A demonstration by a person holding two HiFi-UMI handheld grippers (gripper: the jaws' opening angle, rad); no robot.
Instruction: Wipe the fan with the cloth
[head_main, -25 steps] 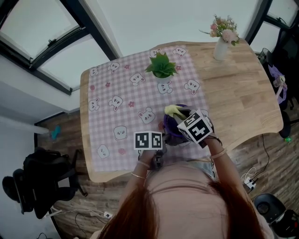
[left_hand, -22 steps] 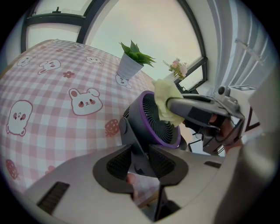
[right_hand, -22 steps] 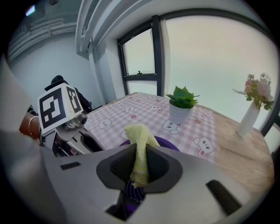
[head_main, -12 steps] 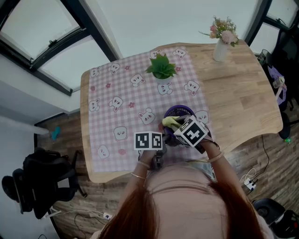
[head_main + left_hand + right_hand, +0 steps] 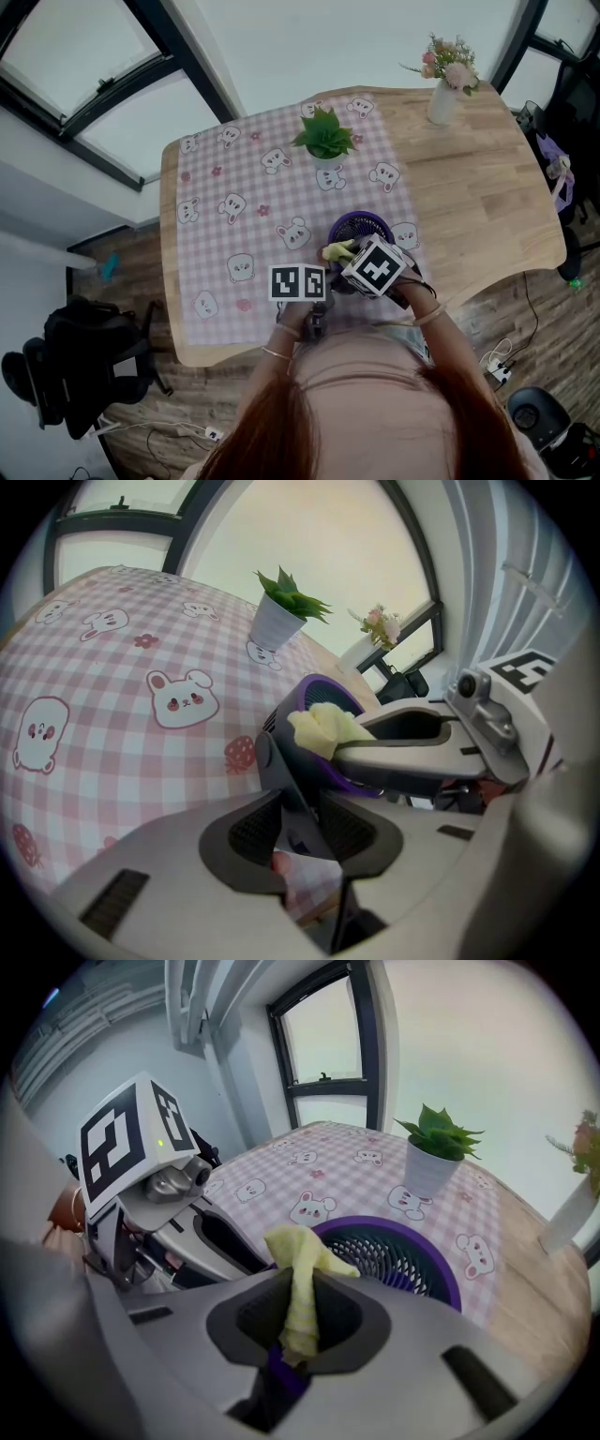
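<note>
Both forearms reach out from the body at the 6 o'clock edge of the head view. The left hand [image 5: 309,323] holds the left hand-held gripper [image 5: 300,829] pointing towards 12 o'clock and tilted downward, its jaws clamped on the dark stem of the fan [image 5: 281,761]. At its 3 o'clock, the right hand [image 5: 417,292] angles the right hand-held gripper [image 5: 298,1312] towards 10 o'clock, its jaws pinched on the cloth [image 5: 300,1279].

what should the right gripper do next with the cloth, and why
Probably sweep the cloth forward across the purple grille of the fan. The right gripper pinches the cloth in its jaws with the free end at the near rim, and the left gripper clamps the fan's dark body, so it looks steadied.
</note>
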